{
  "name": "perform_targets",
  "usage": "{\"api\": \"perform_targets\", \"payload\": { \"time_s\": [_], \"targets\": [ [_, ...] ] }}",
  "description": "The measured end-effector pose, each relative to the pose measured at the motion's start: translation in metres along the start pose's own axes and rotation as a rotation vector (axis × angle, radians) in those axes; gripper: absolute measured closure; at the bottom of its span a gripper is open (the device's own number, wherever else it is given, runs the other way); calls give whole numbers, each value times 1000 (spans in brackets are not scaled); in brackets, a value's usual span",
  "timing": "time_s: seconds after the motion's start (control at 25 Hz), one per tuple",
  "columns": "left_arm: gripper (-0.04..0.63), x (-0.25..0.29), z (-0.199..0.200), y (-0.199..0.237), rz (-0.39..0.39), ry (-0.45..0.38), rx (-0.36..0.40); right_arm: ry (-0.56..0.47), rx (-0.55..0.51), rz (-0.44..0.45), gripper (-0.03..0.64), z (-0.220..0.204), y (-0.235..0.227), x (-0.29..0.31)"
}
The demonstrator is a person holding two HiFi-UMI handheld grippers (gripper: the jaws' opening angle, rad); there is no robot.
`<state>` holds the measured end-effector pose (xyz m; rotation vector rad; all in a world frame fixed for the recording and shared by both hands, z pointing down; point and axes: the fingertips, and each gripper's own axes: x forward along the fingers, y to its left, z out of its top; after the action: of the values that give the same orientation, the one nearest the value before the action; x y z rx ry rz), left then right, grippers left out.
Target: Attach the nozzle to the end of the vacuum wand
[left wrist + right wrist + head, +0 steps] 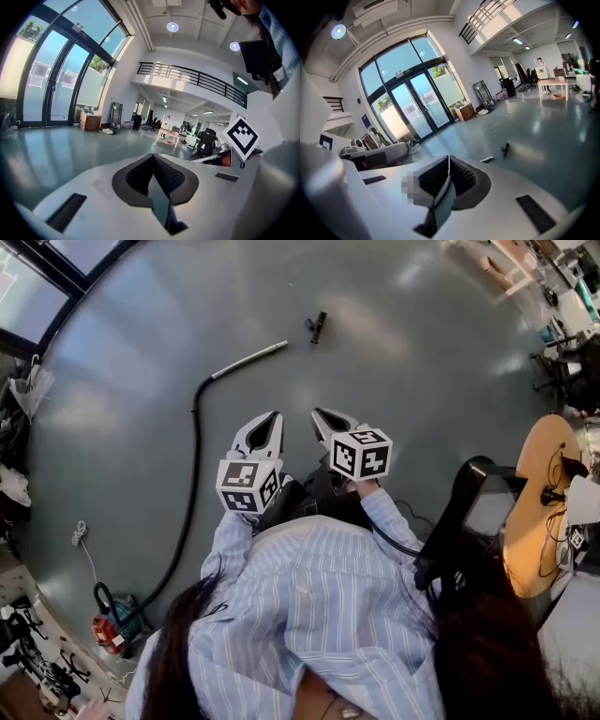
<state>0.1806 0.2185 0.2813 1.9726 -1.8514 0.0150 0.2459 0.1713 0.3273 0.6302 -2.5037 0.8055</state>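
Two pairs of jaws, both clenched on nothing: your left gripper (153, 157) and your right gripper (449, 159) hang side by side in front of you, pads met. (A)

How far along are you, then? (B)

By the look of it you have not begun. The small black plastic nozzle (318, 326) lies on the smooth grey floor (394, 390), near the silver metal vacuum wand (248, 359) but apart from it, and both are well ahead of your grippers. You have yet to pick them up and join them. (A)

Which way does your wand point? (B)

It lies flat. In the head view its long axis runs from lower left to upper right, with the free end toward the nozzle. The other end meets the black flexible hose (195, 474), which trails back to the red vacuum body (108, 629). (A)
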Motion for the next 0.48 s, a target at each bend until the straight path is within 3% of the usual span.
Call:
{"api": "perform_targets", "payload": {
  "time_s": [0.48],
  "targets": [
    [589,48,-4,39,17,35,-97,46,44,-16,603,13,-40,37]
  ]
}}
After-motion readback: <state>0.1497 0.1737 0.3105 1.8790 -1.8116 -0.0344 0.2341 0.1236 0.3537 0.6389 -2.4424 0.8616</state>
